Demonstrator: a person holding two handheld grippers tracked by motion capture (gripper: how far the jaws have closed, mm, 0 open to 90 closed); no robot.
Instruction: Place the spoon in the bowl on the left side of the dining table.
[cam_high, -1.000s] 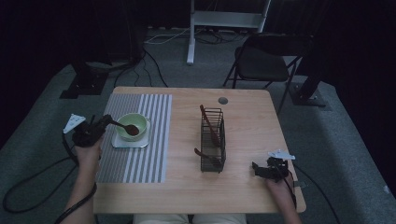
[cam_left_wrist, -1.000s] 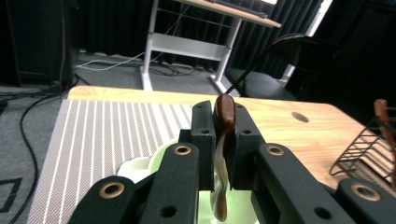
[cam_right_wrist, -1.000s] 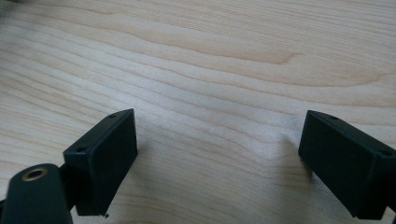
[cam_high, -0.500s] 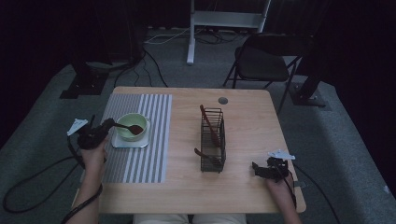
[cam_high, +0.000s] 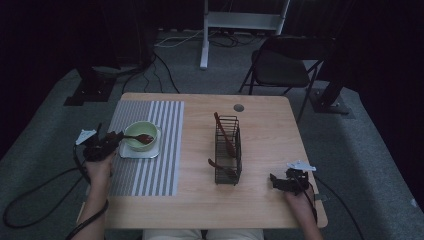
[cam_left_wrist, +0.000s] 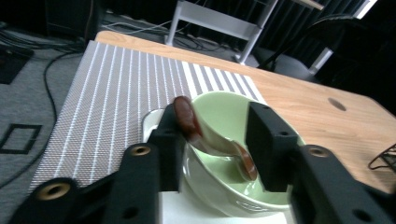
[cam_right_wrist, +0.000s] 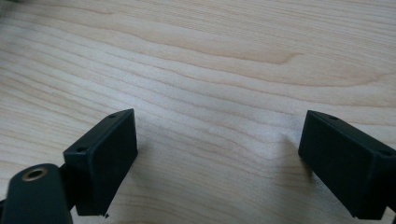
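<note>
The left gripper (cam_left_wrist: 212, 144) has just been opening, its jaws now standing apart around the dark brown wooden spoon (cam_left_wrist: 210, 135), which is lying in the pale green bowl (cam_left_wrist: 219, 116) on its white square saucer (cam_high: 140, 151). The handle is leaning on one pad (cam_left_wrist: 170, 135), so pulling away carelessly is risking tipping it out. The right gripper (cam_right_wrist: 215, 154) is resting spread wide on the light wooden table (cam_right_wrist: 233, 60), beyond the black wire basket (cam_high: 227, 150).

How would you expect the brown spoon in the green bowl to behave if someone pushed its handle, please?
The spoon looks rigid and glossy, so probably slippery. Leaning on the bowl rim, it may pivot or slide round. It seems light, so the bowl likely stays put.
</note>
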